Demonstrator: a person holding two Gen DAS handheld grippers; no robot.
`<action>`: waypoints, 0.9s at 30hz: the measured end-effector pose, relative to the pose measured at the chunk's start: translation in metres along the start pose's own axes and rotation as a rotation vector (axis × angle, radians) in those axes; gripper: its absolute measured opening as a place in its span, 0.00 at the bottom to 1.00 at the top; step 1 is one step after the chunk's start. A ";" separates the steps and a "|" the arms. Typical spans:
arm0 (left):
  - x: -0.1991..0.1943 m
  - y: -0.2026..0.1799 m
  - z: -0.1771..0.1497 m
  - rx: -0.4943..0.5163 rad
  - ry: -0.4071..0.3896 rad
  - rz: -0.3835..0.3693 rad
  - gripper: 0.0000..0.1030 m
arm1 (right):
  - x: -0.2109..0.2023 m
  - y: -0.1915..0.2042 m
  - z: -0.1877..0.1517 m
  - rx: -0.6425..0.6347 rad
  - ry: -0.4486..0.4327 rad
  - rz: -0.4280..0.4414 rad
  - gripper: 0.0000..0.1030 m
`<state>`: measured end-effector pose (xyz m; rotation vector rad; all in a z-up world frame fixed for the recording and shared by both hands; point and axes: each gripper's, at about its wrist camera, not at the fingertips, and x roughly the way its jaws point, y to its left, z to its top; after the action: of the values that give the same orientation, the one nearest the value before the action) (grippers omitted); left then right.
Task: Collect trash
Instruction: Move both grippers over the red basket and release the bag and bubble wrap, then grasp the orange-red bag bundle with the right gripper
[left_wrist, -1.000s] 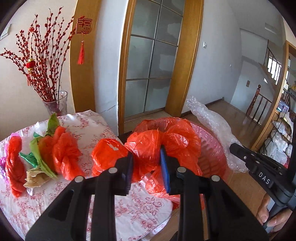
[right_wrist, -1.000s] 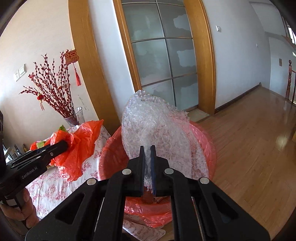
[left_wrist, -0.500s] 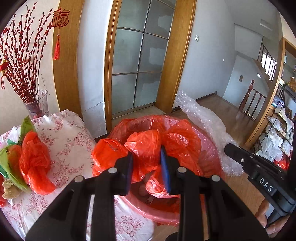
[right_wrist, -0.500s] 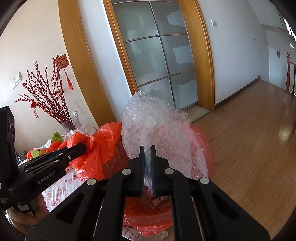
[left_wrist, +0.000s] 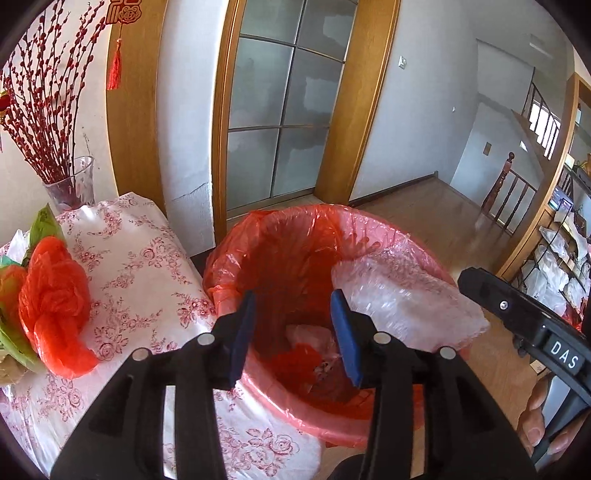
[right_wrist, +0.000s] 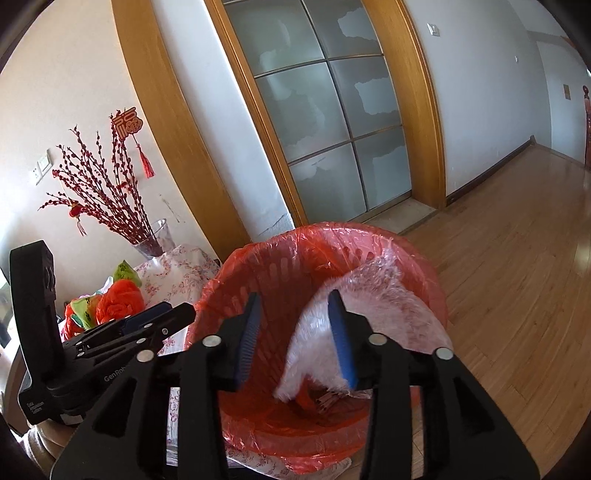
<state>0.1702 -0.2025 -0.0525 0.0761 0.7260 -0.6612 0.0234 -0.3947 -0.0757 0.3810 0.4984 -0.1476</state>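
Left gripper (left_wrist: 295, 332): jaws spread wide, nothing between them; poised over the bin mouth, near its table-side rim.
Right gripper (right_wrist: 295, 328): jaws spread wide, nothing clamped; above the bin, the bubble wrap lying just beyond its right finger.
Bin (left_wrist: 236, 236): round, lined with a red plastic bag (right_wrist: 424, 269) folded over the rim; stands against the table edge.
Bubble wrap (left_wrist: 406, 299): inside the bin, leaning on the far right wall, its upper edge draped over the rim.
Bin contents: red plastic scrap (left_wrist: 295, 360) and pale crumpled bits at the bottom; detail unclear.
Table (left_wrist: 147, 266): flowered cloth; corner touches the bin.
Remaining trash: knotted red bag (left_wrist: 55, 295) with green scraps (left_wrist: 44, 225) at the table's left edge, well apart from the bin.
Vase (left_wrist: 74, 184): glass, red branches, at the far table edge by the wall.
Open room: bare wood floor (right_wrist: 517, 240) to the right of the bin, toward the glass door (right_wrist: 332, 110).
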 end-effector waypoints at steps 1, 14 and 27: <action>-0.003 0.003 -0.001 -0.002 -0.006 0.010 0.45 | -0.003 0.001 0.000 -0.007 -0.008 -0.011 0.51; -0.055 0.042 -0.022 -0.025 -0.072 0.190 0.53 | -0.008 0.031 -0.004 -0.105 -0.033 -0.086 0.61; -0.143 0.131 -0.060 -0.166 -0.148 0.392 0.54 | 0.011 0.120 -0.023 -0.216 0.044 0.073 0.53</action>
<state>0.1320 -0.0050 -0.0275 0.0153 0.5984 -0.2283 0.0502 -0.2757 -0.0616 0.1911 0.5378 -0.0146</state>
